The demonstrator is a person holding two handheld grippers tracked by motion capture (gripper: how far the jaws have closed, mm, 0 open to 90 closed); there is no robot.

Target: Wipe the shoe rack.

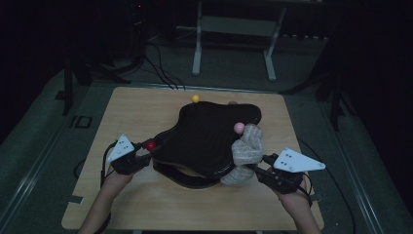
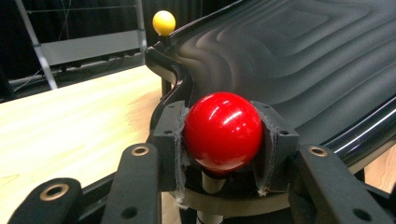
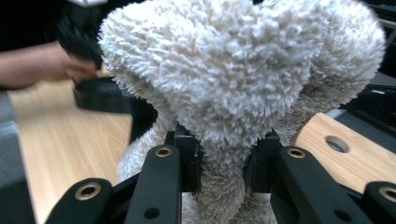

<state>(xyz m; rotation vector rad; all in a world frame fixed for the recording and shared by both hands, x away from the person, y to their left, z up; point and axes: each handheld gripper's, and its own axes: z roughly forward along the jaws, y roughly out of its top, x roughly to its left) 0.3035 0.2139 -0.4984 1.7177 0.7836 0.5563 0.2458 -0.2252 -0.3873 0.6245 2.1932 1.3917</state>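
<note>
From my remote station, I saw my left gripper [image 1: 146, 155] clamped on the glossy red ball knob [image 2: 222, 132] at the left edge of the black ridged plastic tray [image 1: 204, 139], its fingers [image 2: 169, 140] pressed against both sides of the ball. The tray, a wide curved shell with rippled contours, sat near the middle of the pale wooden tabletop [image 1: 141, 107] on a dark base.

My right gripper [image 1: 255, 170] held the fluffy off-white towel [image 1: 246, 153], the fingers [image 3: 187, 158] pinched narrow on a bunched fold of it. The towel lay draped over the tray's right edge, its lower end hanging down to the tabletop, just beneath a pale pink ball knob [image 1: 238, 127] that stood touching or nearly touching the cloth.

A yellow ball knob [image 1: 195, 98] rose at the tray's far edge, well apart from both grippers; in the left gripper view it stood on a short stem above the rim. Beyond the tabletop, white metal frame legs [image 1: 197, 53] stood in the dark room.
</note>
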